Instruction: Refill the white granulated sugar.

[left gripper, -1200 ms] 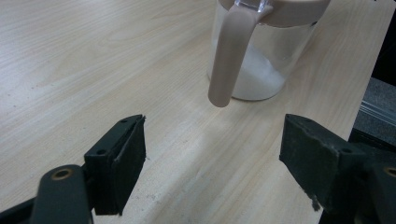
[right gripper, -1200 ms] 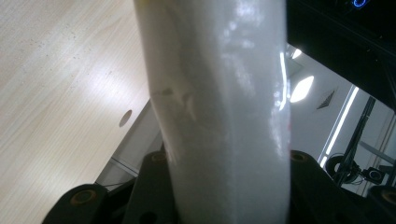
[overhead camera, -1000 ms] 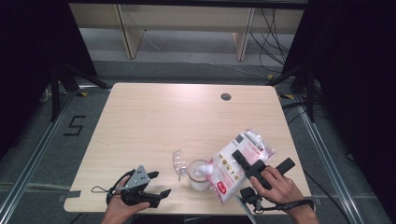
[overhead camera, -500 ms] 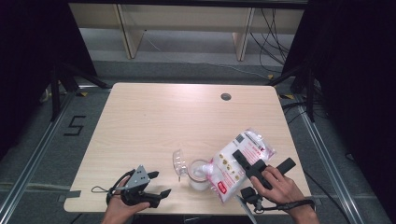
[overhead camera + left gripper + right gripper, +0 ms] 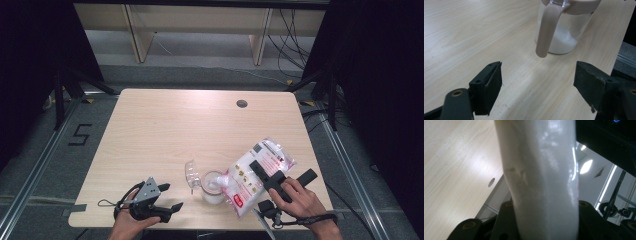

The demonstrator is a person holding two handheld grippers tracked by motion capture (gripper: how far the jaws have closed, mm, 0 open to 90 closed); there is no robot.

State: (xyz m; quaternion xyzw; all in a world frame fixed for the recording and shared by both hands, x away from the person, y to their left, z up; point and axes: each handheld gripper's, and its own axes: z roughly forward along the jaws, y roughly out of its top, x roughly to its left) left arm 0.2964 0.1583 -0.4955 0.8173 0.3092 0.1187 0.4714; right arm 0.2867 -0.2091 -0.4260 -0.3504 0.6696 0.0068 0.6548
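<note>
A white bag [image 5: 272,152] with red print hangs tilted over a clear jar [image 5: 212,189] near the table's front edge, its lower end at the jar's mouth. My right gripper [image 5: 260,171] is shut on the bag; in the right gripper view the bag [image 5: 541,170] sits squeezed between the jaws of this gripper [image 5: 541,220]. The jar [image 5: 560,37] has a beige rim and handle [image 5: 546,30] and holds some white granules. My left gripper [image 5: 169,197] rests at the front left, open, with nothing between the jaws of that gripper [image 5: 537,85], pointing at the jar from a short way off.
The jar's clear lid flap [image 5: 191,174] stands up on its left side. A dark round cable hole [image 5: 242,104] lies in the wooden table [image 5: 165,130] at the far right. Dark floor and shelving surround the table.
</note>
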